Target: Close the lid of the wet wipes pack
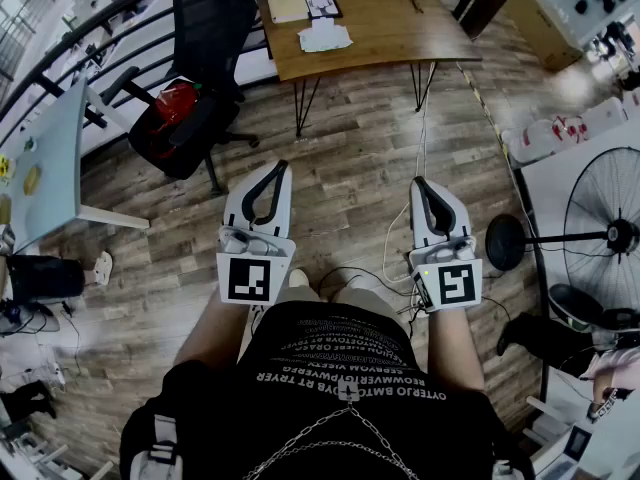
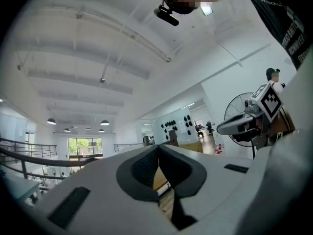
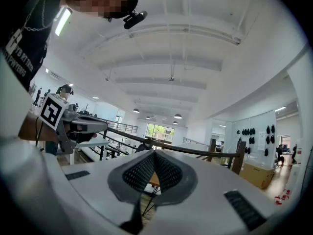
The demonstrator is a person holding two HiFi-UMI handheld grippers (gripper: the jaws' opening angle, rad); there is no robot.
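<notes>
A wooden table (image 1: 390, 28) stands far ahead across the floor. On it lies a white pack (image 1: 325, 37) that may be the wet wipes; its lid is too small to make out. My left gripper (image 1: 277, 166) and right gripper (image 1: 418, 181) are held level in front of the person's body, well short of the table. Both are shut with nothing between their jaws. In the left gripper view the dark pads (image 2: 146, 168) meet at the tip. The right gripper view shows its pads (image 3: 168, 173) closed together too.
Beside the pack on the table lie a beige sheet (image 1: 288, 5) and a marker card (image 1: 322, 6). A black office chair (image 1: 200, 78) holding a red thing stands ahead on the left. A standing fan (image 1: 608, 234) is at the right, a white desk (image 1: 45, 158) at the left, and cables (image 1: 395, 253) lie on the floor.
</notes>
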